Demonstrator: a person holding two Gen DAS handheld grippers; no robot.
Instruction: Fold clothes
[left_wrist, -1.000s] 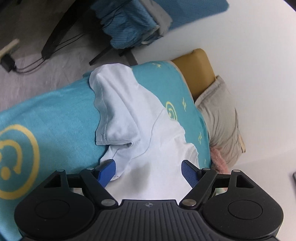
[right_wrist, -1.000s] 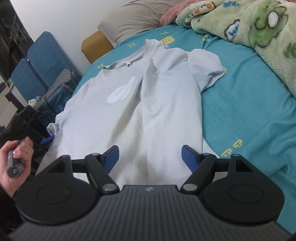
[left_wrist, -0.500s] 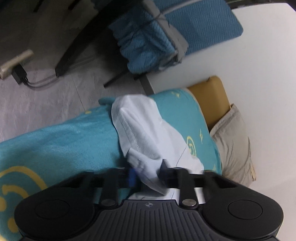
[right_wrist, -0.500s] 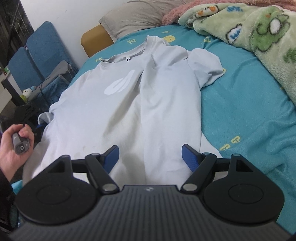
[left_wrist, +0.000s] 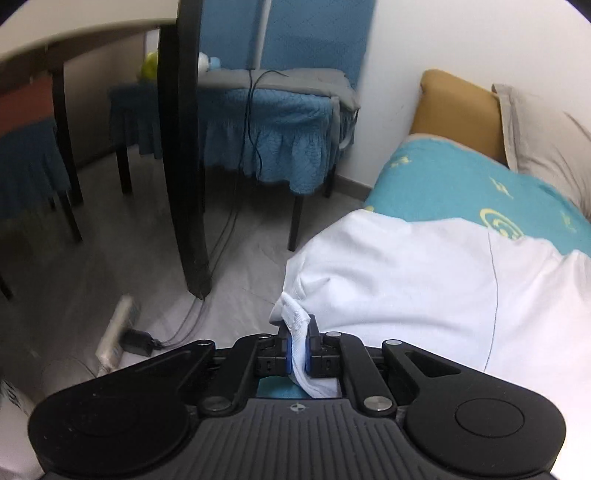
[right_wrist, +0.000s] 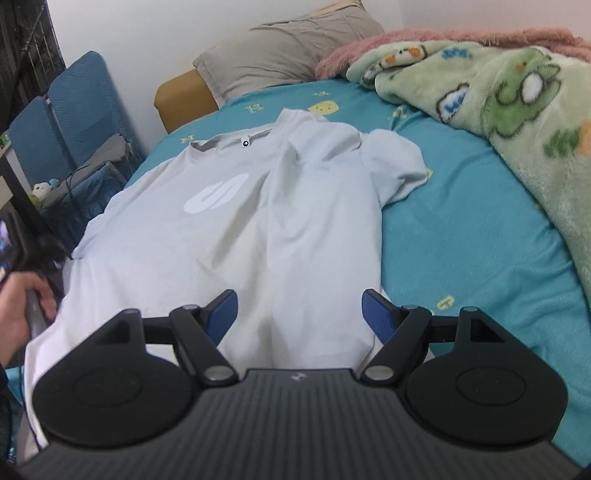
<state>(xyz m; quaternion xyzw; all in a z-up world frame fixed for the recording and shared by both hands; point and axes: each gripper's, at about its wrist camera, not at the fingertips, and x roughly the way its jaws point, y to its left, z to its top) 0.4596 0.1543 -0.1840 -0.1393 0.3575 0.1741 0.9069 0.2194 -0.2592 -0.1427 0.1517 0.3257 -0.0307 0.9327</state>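
A pale grey T-shirt (right_wrist: 258, 221) with a white oval logo lies face up on the teal bed sheet (right_wrist: 461, 240), collar at the far end. My left gripper (left_wrist: 298, 343) sits at the bed's side edge; its blue pads pinch the bunched sleeve hem (left_wrist: 291, 317), the jaws easing open slightly with fabric between them. The shirt body (left_wrist: 406, 280) spreads to its right. My right gripper (right_wrist: 299, 314) hovers open over the shirt's lower half, nothing between its fingers. A hand (right_wrist: 18, 314) holds the left gripper's handle at the far left of the right wrist view.
A green cartoon blanket (right_wrist: 517, 110) is heaped at the right of the bed, a grey pillow (right_wrist: 288, 48) at its head. Beside the bed are blue-covered chairs (left_wrist: 277, 110), a black table leg (left_wrist: 184, 184), and a power strip (left_wrist: 118, 332) with cables on the floor.
The left gripper closed on the sleeve, rolled, and swung out toward the bed's edge, so its view now faces the floor and chairs. The right gripper barely moved.
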